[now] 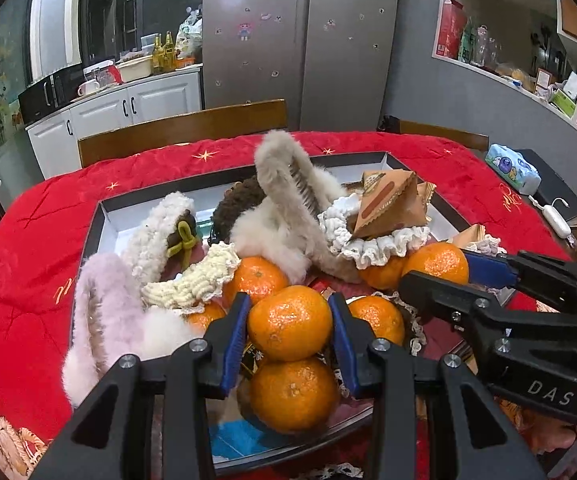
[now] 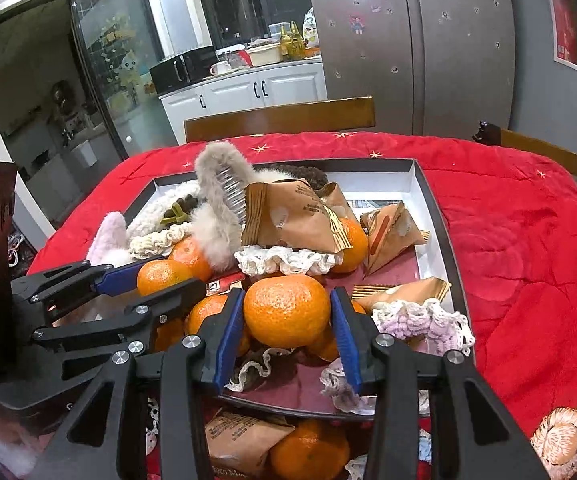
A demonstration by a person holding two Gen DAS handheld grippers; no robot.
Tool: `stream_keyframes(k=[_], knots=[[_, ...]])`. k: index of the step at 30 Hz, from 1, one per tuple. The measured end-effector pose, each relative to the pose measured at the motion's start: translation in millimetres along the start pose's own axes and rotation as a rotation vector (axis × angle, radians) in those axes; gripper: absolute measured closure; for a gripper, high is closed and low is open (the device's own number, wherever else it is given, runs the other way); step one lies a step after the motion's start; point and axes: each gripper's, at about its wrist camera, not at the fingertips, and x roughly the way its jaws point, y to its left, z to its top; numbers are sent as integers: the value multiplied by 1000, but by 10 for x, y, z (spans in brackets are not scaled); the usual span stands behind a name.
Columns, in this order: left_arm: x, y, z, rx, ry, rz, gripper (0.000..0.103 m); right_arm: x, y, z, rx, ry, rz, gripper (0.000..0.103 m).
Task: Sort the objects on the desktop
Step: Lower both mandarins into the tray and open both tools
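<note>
A black-rimmed tray [image 1: 100,216] on the red tablecloth holds a heap of mandarins, fluffy hair clips, crocheted scrunchies and brown snack packets. My left gripper [image 1: 290,334] is shut on a mandarin [image 1: 289,322], its blue pads pressed on both sides, above another mandarin [image 1: 294,394]. My right gripper [image 2: 287,322] is shut on a second mandarin [image 2: 286,310] over the tray's near part [image 2: 440,216]. Each gripper shows in the other's view: the right one [image 1: 444,272] around its mandarin [image 1: 436,262], the left one [image 2: 156,280] around its mandarin [image 2: 162,276].
A grey fluffy clip [image 1: 288,192] and a pink one [image 1: 100,312] stick up from the pile. Triangular brown packets [image 2: 296,216] lie on top. More packets and a mandarin [image 2: 308,450] lie before the tray. Wooden chairs [image 1: 180,128] stand behind the table; a tissue pack [image 1: 512,168] sits right.
</note>
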Motion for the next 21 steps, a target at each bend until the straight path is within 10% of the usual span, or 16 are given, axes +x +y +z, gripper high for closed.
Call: stream_keyframes(k=[10, 13, 21], knots=[[10, 1, 15, -9, 5, 56, 49, -9, -45, 23, 19, 13, 65, 46], [-85, -39, 63, 20, -8, 81, 0, -26, -126, 49, 61, 36, 114, 19], [-258, -166, 100, 102, -70, 96, 0, -161, -205, 114, 113, -6, 215, 0]])
